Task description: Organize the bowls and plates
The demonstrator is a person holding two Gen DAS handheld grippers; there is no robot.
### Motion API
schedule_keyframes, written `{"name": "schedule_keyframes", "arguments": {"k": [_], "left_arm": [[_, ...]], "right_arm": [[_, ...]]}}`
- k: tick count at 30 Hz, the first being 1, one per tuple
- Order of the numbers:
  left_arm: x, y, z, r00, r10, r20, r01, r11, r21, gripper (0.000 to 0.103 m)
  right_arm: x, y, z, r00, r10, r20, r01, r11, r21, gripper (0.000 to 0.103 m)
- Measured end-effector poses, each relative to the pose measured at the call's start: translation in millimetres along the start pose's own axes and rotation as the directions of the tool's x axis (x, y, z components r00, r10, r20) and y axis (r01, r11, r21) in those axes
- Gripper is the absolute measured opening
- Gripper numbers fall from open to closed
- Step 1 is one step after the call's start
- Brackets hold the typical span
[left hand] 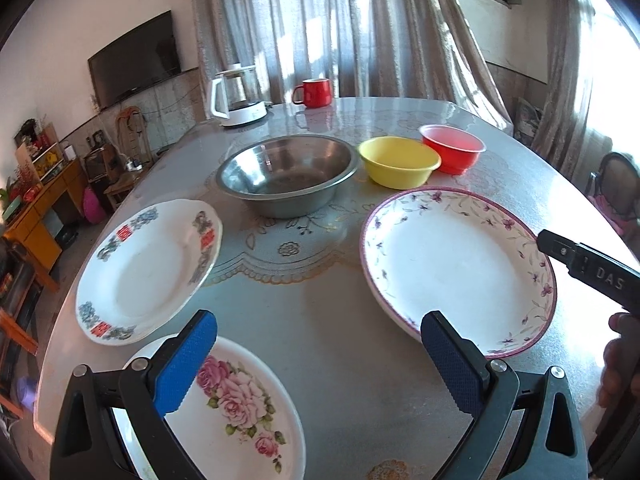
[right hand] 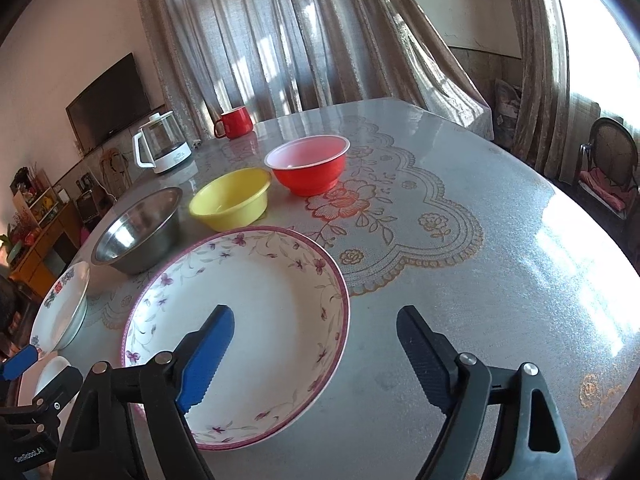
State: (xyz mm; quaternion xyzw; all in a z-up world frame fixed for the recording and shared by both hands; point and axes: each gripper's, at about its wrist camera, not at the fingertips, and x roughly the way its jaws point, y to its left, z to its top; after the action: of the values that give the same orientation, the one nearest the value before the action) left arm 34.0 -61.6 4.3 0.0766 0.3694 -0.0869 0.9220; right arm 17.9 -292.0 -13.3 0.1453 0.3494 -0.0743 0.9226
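Observation:
A large plate with a purple floral rim [left hand: 452,264] [right hand: 248,328] lies on the table. A plate with blue and red patterns [left hand: 144,268] [right hand: 60,308] lies at the left. A rose-print plate [left hand: 240,408] lies nearest. A steel bowl [left hand: 288,172] [right hand: 138,230], a yellow bowl [left hand: 398,162] [right hand: 230,198] and a red bowl [left hand: 452,148] [right hand: 308,164] stand in a row behind. My left gripper [left hand: 320,356] is open and empty, its left finger over the rose plate. My right gripper [right hand: 316,352] is open and empty, its left finger over the purple-rimmed plate.
A red mug [left hand: 314,92] [right hand: 236,122] and a glass kettle [left hand: 240,96] [right hand: 162,146] stand at the table's far side. A lace-pattern cloth [right hand: 400,216] covers the table. A chair [right hand: 608,168] stands at the right. Cabinets [left hand: 36,196] stand left of the table.

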Motion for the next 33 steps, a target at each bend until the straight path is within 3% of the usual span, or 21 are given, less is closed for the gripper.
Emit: {"name": "schedule_keyframes", "arguments": {"k": [6, 11, 14, 16, 18, 24, 27, 28, 33], "left_arm": [[22, 3, 14, 0.992, -0.098, -0.079, 0.095, 0.995, -0.04, 0.103], [36, 10, 24, 0.987, -0.114, -0.11, 0.104, 0.99, -0.094, 0.101], [44, 9, 30, 0.978, -0.16, -0.131, 0.147, 0.984, -0.103, 0.092], [53, 4, 33, 0.973, -0.172, -0.157, 0.16, 0.983, -0.086, 0.069], [62, -2, 34, 0.961, -0.205, -0.184, 0.194, 0.978, -0.076, 0.056], [88, -13, 30, 0.933, -0.257, -0.253, 0.239, 0.966, -0.098, 0.04], [88, -12, 31, 0.931, -0.267, -0.247, 0.248, 0.963, -0.108, 0.037], [89, -12, 31, 0.93, -0.273, -0.247, 0.252, 0.961, -0.113, 0.028], [87, -12, 29, 0.936, -0.266, -0.232, 0.247, 0.963, -0.104, 0.027]], "right_arm": [[18, -14, 1, 0.998, 0.031, -0.061, -0.028, 0.999, 0.036, 0.063], [33, -24, 1, 0.991, 0.082, -0.109, -0.075, 0.995, 0.072, 0.044], [37, -25, 1, 0.987, 0.107, -0.123, -0.099, 0.993, 0.072, 0.037], [41, -25, 0, 0.984, 0.119, -0.135, -0.111, 0.991, 0.068, 0.033], [44, -24, -1, 0.981, 0.128, -0.147, -0.119, 0.991, 0.066, 0.031], [46, -20, 0, 0.977, 0.148, -0.152, -0.147, 0.989, 0.019, 0.03], [47, -17, 0, 0.976, 0.153, -0.156, -0.157, 0.988, -0.01, 0.03], [47, -16, -1, 0.976, 0.151, -0.155, -0.155, 0.988, -0.017, 0.03], [46, -16, -1, 0.975, 0.155, -0.158, -0.161, 0.986, -0.029, 0.03]]}}
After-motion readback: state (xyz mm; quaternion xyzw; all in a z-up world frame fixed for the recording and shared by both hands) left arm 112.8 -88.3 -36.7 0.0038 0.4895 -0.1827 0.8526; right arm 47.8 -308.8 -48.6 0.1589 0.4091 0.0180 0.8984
